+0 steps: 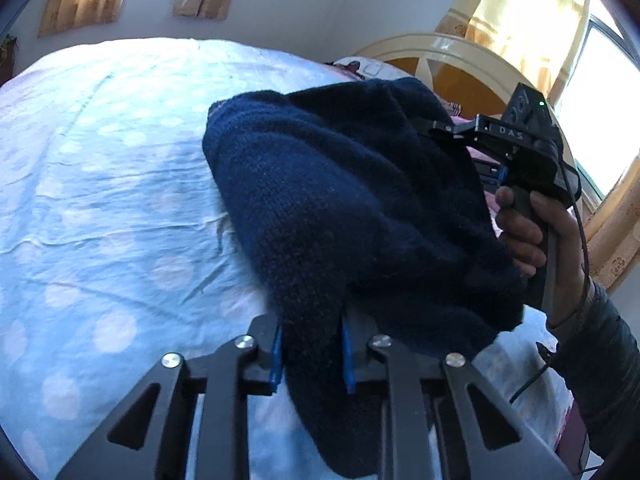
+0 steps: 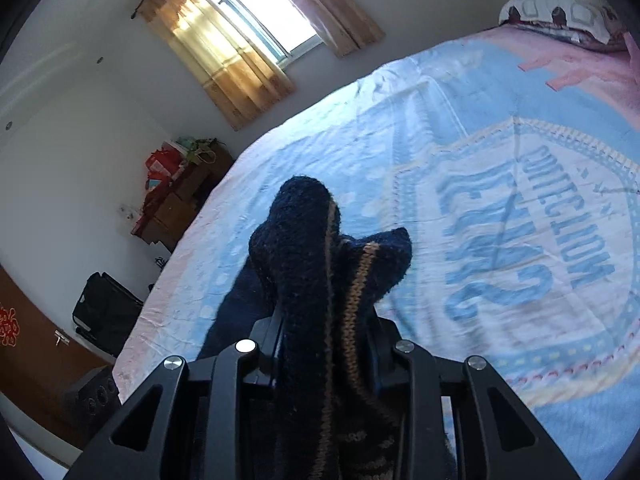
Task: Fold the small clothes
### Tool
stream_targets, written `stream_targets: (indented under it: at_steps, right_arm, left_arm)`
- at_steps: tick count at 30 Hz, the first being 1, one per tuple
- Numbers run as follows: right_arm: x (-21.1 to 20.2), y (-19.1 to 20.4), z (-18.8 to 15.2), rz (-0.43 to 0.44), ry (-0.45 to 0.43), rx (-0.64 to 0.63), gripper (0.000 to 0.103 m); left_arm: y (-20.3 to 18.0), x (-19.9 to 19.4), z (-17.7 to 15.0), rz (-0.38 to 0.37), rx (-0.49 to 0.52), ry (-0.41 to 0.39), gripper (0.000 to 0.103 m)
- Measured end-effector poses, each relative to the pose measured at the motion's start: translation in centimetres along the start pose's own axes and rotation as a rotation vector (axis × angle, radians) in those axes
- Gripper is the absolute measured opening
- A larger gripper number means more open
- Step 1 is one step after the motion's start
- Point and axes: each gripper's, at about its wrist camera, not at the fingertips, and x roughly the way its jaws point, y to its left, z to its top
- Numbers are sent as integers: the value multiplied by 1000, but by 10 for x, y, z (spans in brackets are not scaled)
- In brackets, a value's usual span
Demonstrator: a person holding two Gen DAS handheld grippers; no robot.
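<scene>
A small navy knitted garment [image 1: 352,208] hangs above the bed between my two grippers. My left gripper [image 1: 310,356] is shut on its near edge, the knit bunched between the blue pads. My right gripper [image 2: 324,344] is shut on another part, where tan stripes [image 2: 352,320] run through the navy knit [image 2: 304,232]. In the left wrist view the right gripper [image 1: 444,130] comes in from the right, its fingertips buried in the cloth, with the person's hand [image 1: 524,236] on its handle.
The bed [image 1: 100,200] has a light blue spotted sheet [image 2: 500,208] with a printed badge. A pillow [image 2: 560,8] lies at the head end by a headboard [image 1: 448,60]. Curtained windows [image 2: 256,28], a cluttered cabinet [image 2: 180,192] and a black bag [image 2: 106,308] stand around.
</scene>
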Motion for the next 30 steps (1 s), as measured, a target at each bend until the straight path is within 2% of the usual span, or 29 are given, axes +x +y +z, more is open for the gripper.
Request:
stream_targets:
  at_steps: [5,14,22,30]
  right_arm:
    - [-1,26,-4,32,6,-7,31]
    - [35,94,-20,138,60,-51,31]
    - [85,174,-36,231,130,-113,31]
    - [136,250,-57,298,202,-164,31]
  left_arm:
    - [4,-38,-6,16,-13,-39,20]
    - [33,-107,-28,107,-66,-109,19]
    - [81,-170,-47,207,-142,-177,19]
    - [122,-213,-73,295,-230,-235,18]
